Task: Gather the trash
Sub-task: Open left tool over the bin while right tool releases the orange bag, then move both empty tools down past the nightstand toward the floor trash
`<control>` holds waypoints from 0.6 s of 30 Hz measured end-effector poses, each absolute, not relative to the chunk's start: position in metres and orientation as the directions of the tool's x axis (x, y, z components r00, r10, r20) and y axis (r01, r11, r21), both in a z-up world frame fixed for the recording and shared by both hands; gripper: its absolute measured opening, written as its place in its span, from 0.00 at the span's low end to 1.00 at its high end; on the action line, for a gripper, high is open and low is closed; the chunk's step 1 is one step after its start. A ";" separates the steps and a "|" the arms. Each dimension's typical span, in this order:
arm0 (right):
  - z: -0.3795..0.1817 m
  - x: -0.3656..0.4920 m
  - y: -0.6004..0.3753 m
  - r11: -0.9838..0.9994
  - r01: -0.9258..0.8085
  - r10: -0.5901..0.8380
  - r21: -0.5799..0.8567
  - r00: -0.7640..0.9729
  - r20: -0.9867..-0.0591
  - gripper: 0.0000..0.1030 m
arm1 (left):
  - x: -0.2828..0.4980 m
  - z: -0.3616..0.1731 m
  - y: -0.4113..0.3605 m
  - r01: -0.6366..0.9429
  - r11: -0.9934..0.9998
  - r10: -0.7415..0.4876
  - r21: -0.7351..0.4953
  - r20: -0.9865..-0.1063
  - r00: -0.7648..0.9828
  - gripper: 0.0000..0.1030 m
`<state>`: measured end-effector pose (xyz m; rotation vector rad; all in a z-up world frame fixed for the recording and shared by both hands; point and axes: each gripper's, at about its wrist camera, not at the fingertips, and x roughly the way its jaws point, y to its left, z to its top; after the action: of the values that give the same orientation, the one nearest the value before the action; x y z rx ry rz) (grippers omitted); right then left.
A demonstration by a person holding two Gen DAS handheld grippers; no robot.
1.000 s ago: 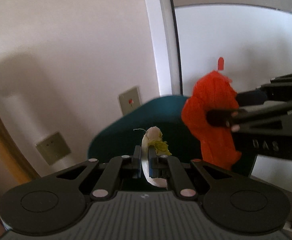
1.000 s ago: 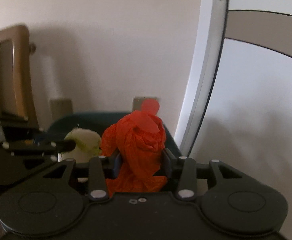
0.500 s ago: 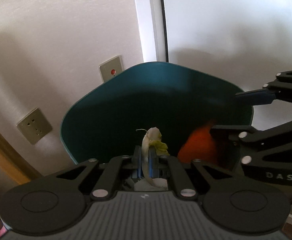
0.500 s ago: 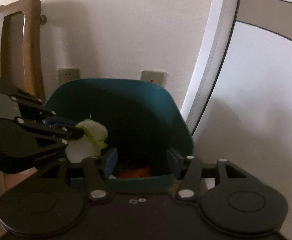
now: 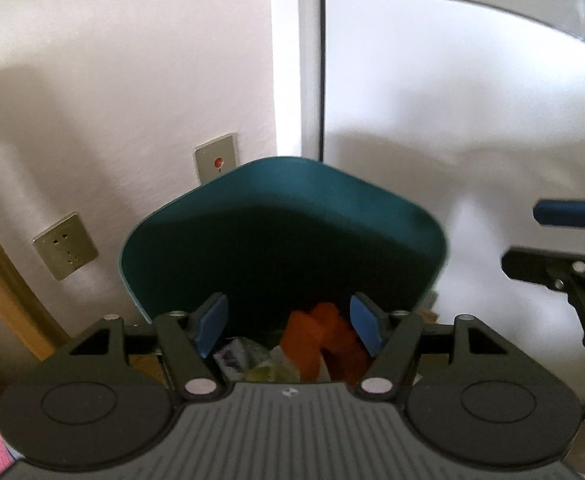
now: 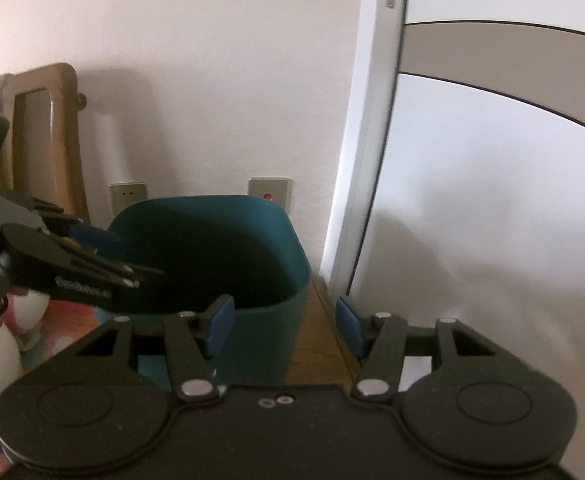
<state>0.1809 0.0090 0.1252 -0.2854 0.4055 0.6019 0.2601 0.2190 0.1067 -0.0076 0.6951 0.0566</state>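
Dropped trash [image 5: 320, 340] now inside bin [image 5: 284, 200]

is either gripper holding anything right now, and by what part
Nothing is held. The left gripper and right gripper are both open and empty; the orange paper lies in the bin.

Bin: deep teal plastic waste bin [image 5: 252, 216], its inside shading to near black.
Trash: crumpled orange-red paper [image 5: 320, 340] in the bin; beside it a pale yellow-green scrap [image 5: 268, 372] and a whitish wrapper with purple print [image 5: 232, 356].
Left gripper [image 5: 288, 326]: black frame, blue pads, grey ribbed body.
Right gripper [image 6: 284, 324]: black frame, blue pads.
Wall: off-white plaster wall [image 5: 132, 80] with brushed-metal socket plates [image 5: 65, 246], one with a red dot.
Chair: honey-brown wooden chair frame [image 6: 44, 128].
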 end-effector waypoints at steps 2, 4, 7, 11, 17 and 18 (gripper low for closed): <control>0.124 0.173 -0.004 0.793 -0.595 0.488 -0.131 0.749 -0.448 0.54 | 0.250 0.114 0.215 -0.058 0.998 0.047 0.004 -0.631 0.774 0.74; 0.122 0.163 -0.015 0.796 -0.593 0.489 -0.123 0.749 -0.447 0.54 | 0.238 0.121 0.209 -0.056 0.998 0.043 -0.002 -0.625 0.780 0.75; 0.118 0.149 -0.028 0.795 -0.594 0.492 -0.119 0.747 -0.446 0.54 | 0.226 0.128 0.202 -0.039 0.999 0.023 -0.012 -0.614 0.789 0.75; 0.112 0.130 -0.045 0.790 -0.603 0.503 -0.111 0.741 -0.445 0.54 | 0.207 0.135 0.187 -0.012 1.000 0.005 -0.007 -0.601 0.799 0.75; 0.098 0.112 -0.066 0.784 -0.615 0.520 -0.085 0.726 -0.450 0.55 | 0.180 0.135 0.161 0.046 0.999 -0.040 -0.004 -0.583 0.812 0.80; 0.095 0.111 -0.070 0.785 -0.615 0.522 -0.078 0.724 -0.452 0.55 | 0.176 0.134 0.156 0.054 0.999 -0.044 0.000 -0.581 0.812 0.80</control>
<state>0.1106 -0.0696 0.0947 -0.2298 0.4264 0.6332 0.1764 0.1560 0.1343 0.0173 0.6202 -0.0523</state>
